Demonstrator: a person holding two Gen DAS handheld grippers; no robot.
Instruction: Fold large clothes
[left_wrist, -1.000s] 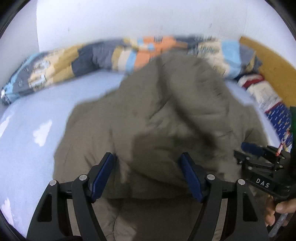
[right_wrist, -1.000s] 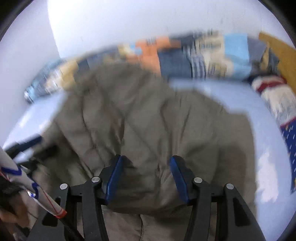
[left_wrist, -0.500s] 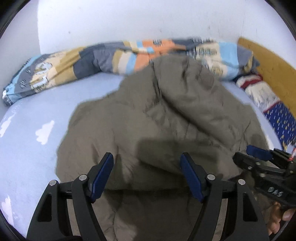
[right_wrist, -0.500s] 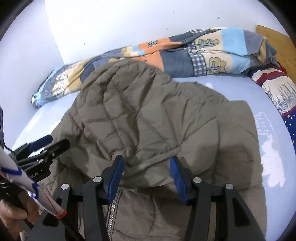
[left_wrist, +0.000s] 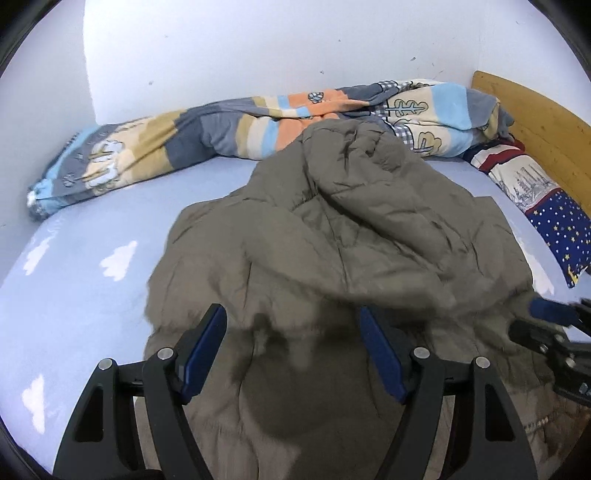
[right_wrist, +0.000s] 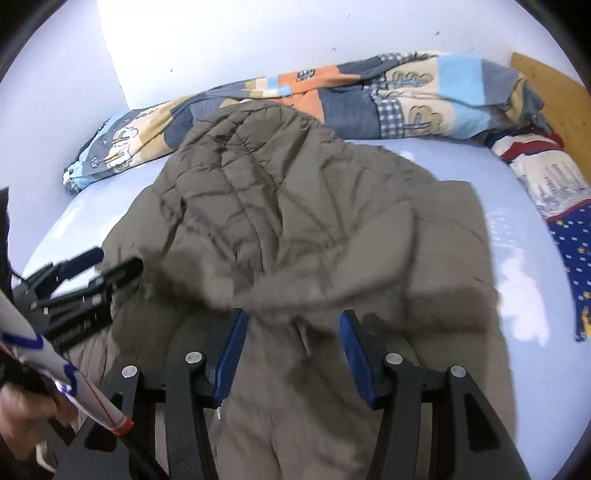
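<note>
An olive quilted jacket (left_wrist: 332, 236) lies spread on the light blue bed sheet (left_wrist: 74, 280), its upper part folded over toward me. It also fills the right wrist view (right_wrist: 295, 221). My left gripper (left_wrist: 293, 350) is open and empty, hovering over the jacket's near part. My right gripper (right_wrist: 293, 349) is open and empty over the near fold edge. Each gripper shows at the edge of the other's view: the right gripper (left_wrist: 554, 325) and the left gripper (right_wrist: 74, 280).
A rolled patchwork blanket (left_wrist: 258, 122) lies along the far wall. A star-print pillow (left_wrist: 554, 214) and a wooden headboard (left_wrist: 535, 118) are at the right. Bare sheet lies to the left of the jacket.
The jacket's upper part has settled lower and flatter onto the lower part. Both grippers have pulled back slightly and stayed open.
</note>
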